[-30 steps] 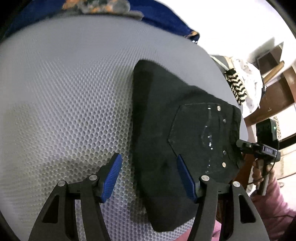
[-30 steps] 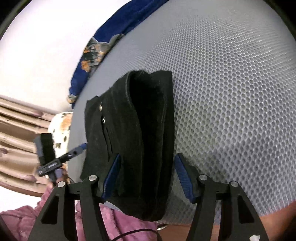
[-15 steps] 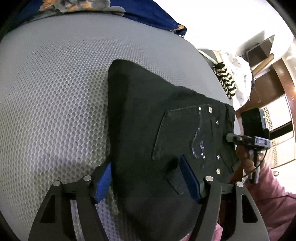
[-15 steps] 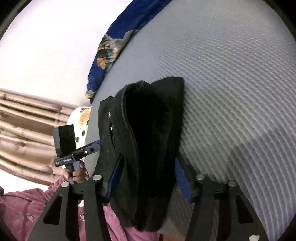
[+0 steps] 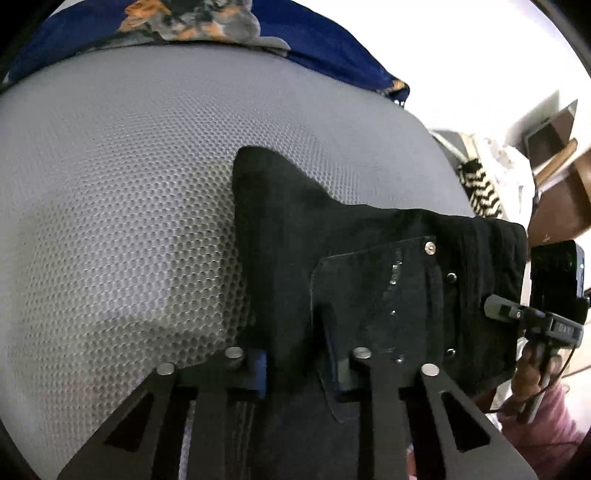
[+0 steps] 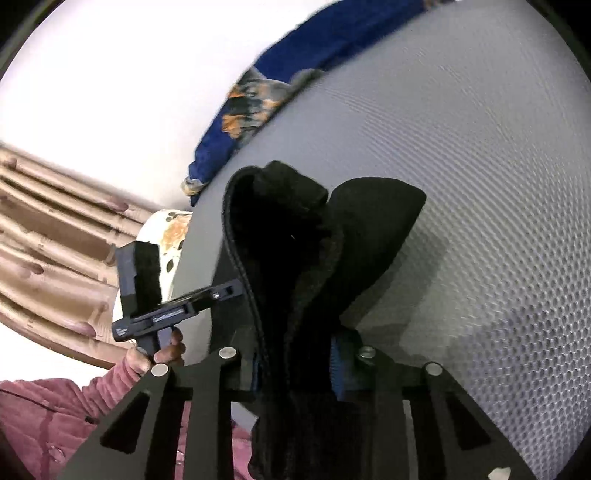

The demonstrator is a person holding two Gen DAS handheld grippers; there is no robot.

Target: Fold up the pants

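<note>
Folded black pants (image 5: pixel 332 258) with a studded back pocket (image 5: pixel 388 295) lie on a grey honeycomb mesh surface (image 5: pixel 129 203). My left gripper (image 5: pixel 299 369) is shut on the near edge of the pants. My right gripper (image 6: pixel 295 369) is shut on the thick folded stack of the same pants (image 6: pixel 295 251), which rises lifted and bunched between its fingers. The right gripper also shows at the right edge of the left wrist view (image 5: pixel 535 317), at the waistband end.
A blue patterned cloth (image 5: pixel 221 33) lies along the far edge of the mesh surface, also in the right wrist view (image 6: pixel 258 96). A black-and-white striped cloth (image 5: pixel 480 188) and wooden furniture (image 5: pixel 561 177) are at the right. The person's pink sleeve (image 6: pixel 55 413) is low left.
Both grippers moved forward over the pants' edge and closed on the fabric. The right end of the pants has lifted and bunched up.
</note>
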